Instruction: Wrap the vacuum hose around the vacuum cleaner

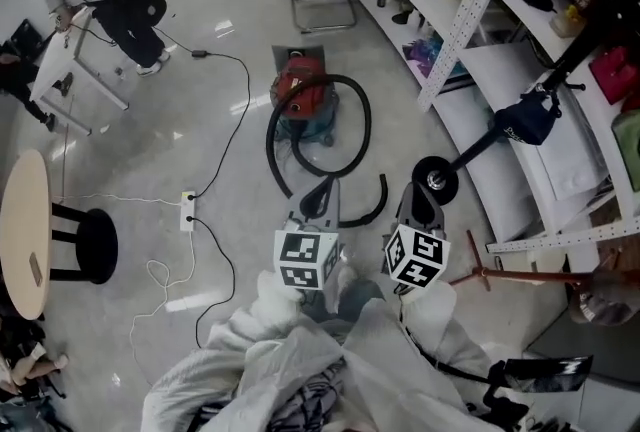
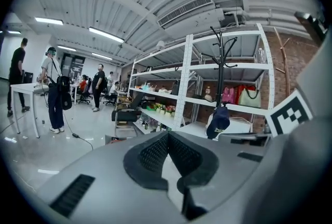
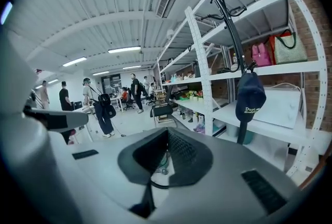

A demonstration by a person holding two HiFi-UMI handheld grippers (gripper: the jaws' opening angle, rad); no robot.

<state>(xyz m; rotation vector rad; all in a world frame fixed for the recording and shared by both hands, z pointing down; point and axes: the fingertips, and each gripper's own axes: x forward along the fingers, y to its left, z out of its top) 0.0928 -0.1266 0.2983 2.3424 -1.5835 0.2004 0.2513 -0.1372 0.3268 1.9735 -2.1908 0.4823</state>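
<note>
Both grippers are closed with nothing in them. Left gripper (image 2: 167, 135) has its fingers pressed tip to tip, and the right gripper (image 3: 167, 132) is the same deal. Red vacuum cleaner (image 1: 303, 100) sits on the floor (image 1: 140, 170) ahead, well apart from both, with its black hose (image 1: 366, 123) lying in a loose loop beside it, not wrapped.

The left gripper (image 1: 319, 204) and the right gripper (image 1: 421, 204) are held out side by side in front of the person, near each other but not touching. Both point forward and a little down. The 2 jaws of the left gripper are pressed together with nothing between them, and the 2 jaws of the right gripper are shut and empty too. Behind each gripper is an arm, one in the left white sleeve (image 1: 268, 312) and one in the right white sleeve (image 1: 440, 315).
</note>
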